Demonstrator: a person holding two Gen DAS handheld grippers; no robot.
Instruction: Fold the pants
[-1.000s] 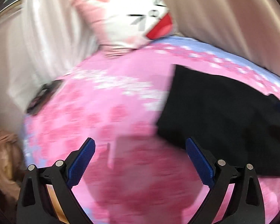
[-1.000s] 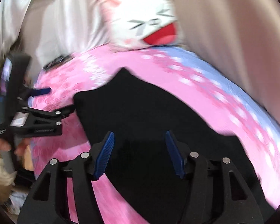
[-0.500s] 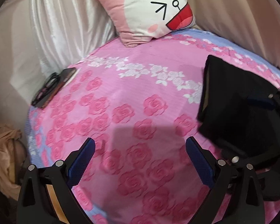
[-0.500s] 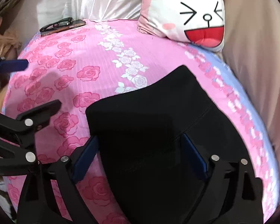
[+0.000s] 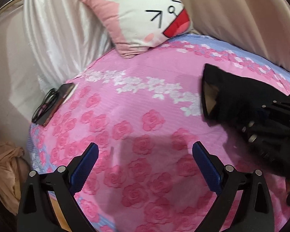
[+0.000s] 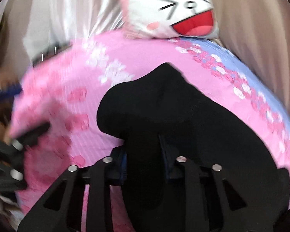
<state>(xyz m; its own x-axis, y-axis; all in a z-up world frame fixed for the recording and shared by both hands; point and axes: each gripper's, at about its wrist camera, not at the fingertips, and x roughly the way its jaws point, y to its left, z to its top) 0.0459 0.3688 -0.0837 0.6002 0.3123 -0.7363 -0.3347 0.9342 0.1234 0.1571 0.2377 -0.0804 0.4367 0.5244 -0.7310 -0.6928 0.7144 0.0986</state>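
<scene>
Black pants (image 5: pixel 232 92) lie folded on the right side of a pink rose-patterned bedspread (image 5: pixel 125 119). In the right wrist view the pants (image 6: pixel 174 106) bunch up at their near left edge. My right gripper (image 6: pixel 144 152) is closing there, and a thick fold of black cloth is pinched between its blue pads. The same gripper (image 5: pixel 270 119) shows at the right of the left wrist view, over the pants. My left gripper (image 5: pixel 145 147) hangs open above bare bedspread, left of the pants, with nothing between its fingers.
A white and pink cartoon-face pillow (image 5: pixel 145 15) leans at the head of the bed. Glasses on a dark phone (image 5: pixel 52 102) lie near the bed's left edge. Pale curtains surround the bed. A beige cloth bundle (image 5: pixel 3 170) sits low at the left.
My right gripper went from wide open over the pants to closing on their near edge, which has bunched and lifted. The left gripper drifted a little and stays open.
</scene>
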